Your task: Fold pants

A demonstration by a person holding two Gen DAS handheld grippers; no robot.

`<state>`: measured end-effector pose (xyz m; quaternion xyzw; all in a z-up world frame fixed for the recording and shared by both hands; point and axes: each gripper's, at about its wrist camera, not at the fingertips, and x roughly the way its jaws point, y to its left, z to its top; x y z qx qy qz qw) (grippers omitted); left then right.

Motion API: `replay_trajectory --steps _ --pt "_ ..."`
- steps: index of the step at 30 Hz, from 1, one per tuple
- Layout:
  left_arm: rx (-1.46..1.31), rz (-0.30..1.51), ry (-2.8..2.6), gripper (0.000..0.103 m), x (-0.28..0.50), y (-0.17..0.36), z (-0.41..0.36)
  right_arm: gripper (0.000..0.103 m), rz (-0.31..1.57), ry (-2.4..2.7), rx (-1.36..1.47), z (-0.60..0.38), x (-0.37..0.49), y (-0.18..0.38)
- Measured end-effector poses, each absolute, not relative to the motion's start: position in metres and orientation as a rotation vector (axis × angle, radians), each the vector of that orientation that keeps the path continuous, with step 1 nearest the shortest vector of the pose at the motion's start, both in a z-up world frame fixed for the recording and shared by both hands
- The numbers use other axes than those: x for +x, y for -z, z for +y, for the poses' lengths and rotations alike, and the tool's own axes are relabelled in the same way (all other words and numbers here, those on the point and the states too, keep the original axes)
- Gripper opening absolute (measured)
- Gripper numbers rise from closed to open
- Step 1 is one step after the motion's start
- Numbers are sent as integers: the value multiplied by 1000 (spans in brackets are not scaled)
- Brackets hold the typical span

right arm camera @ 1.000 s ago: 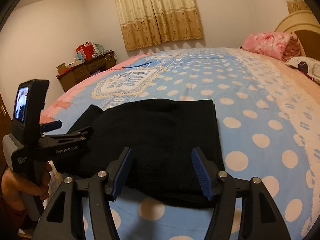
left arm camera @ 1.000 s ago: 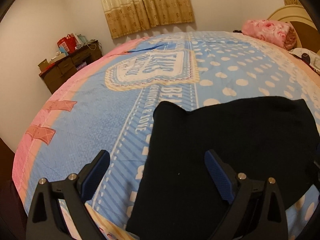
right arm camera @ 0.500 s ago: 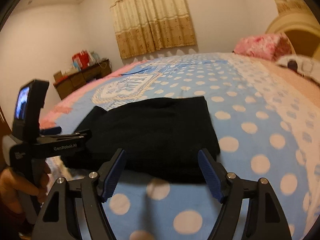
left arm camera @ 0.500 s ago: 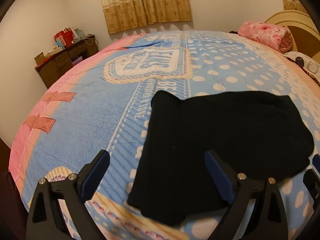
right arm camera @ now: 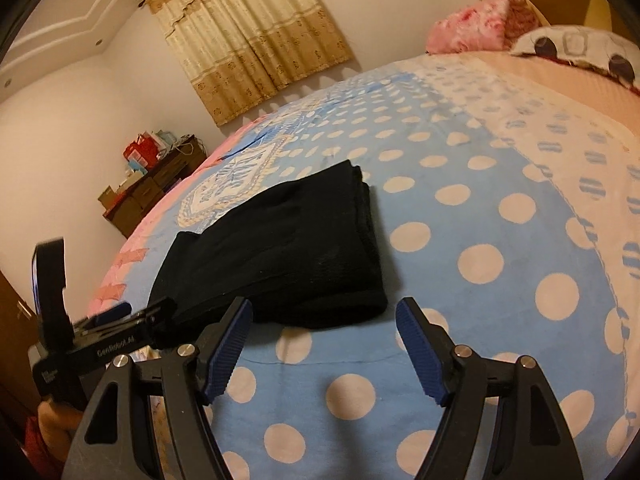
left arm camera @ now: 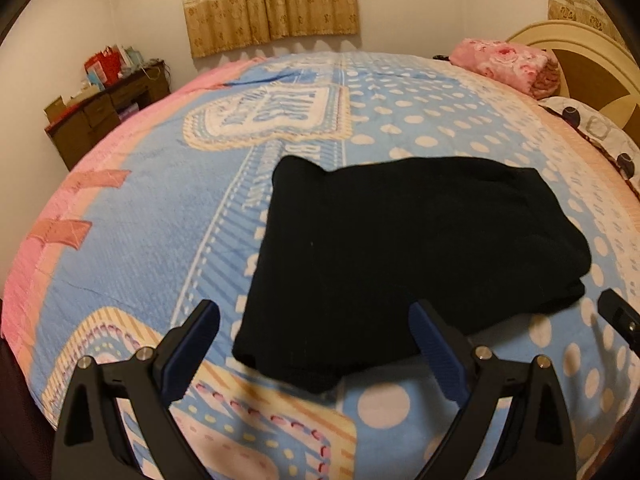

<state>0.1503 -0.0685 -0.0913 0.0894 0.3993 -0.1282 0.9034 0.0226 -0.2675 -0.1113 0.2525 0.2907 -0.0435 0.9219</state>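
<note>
Black pants (left arm camera: 404,248) lie folded into a thick rectangle on the bed's blue dotted cover (left arm camera: 152,240); they also show in the right wrist view (right arm camera: 288,256). My left gripper (left arm camera: 314,316) is open and empty, raised just short of the pants' near edge. My right gripper (right arm camera: 324,316) is open and empty, hovering above the cover just in front of the pants' right end. The left gripper's body (right arm camera: 100,340) shows at the lower left of the right wrist view.
A pink floral blanket (left arm camera: 504,60) and a patterned pillow (left arm camera: 592,128) lie by the headboard (left arm camera: 580,52) at the far right. A brown dresser (left arm camera: 100,116) with boxes stands by the left wall. Curtains (left arm camera: 268,0) hang at the back.
Both grippers have pulled back and up from the pants, staying open. The right wrist view has tilted and swung right. The pants stay folded on the bed.
</note>
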Motion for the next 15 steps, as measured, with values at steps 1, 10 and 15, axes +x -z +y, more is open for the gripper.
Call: replay_trajectory --steps 1,10,15 --pt "172 834 281 98 149 91 -66 76 601 91 530 -270 21 113" --pt "57 834 325 98 149 77 -48 76 581 129 600 -293 6 111" --pt "22 814 285 98 166 67 -37 75 548 114 663 -312 9 105"
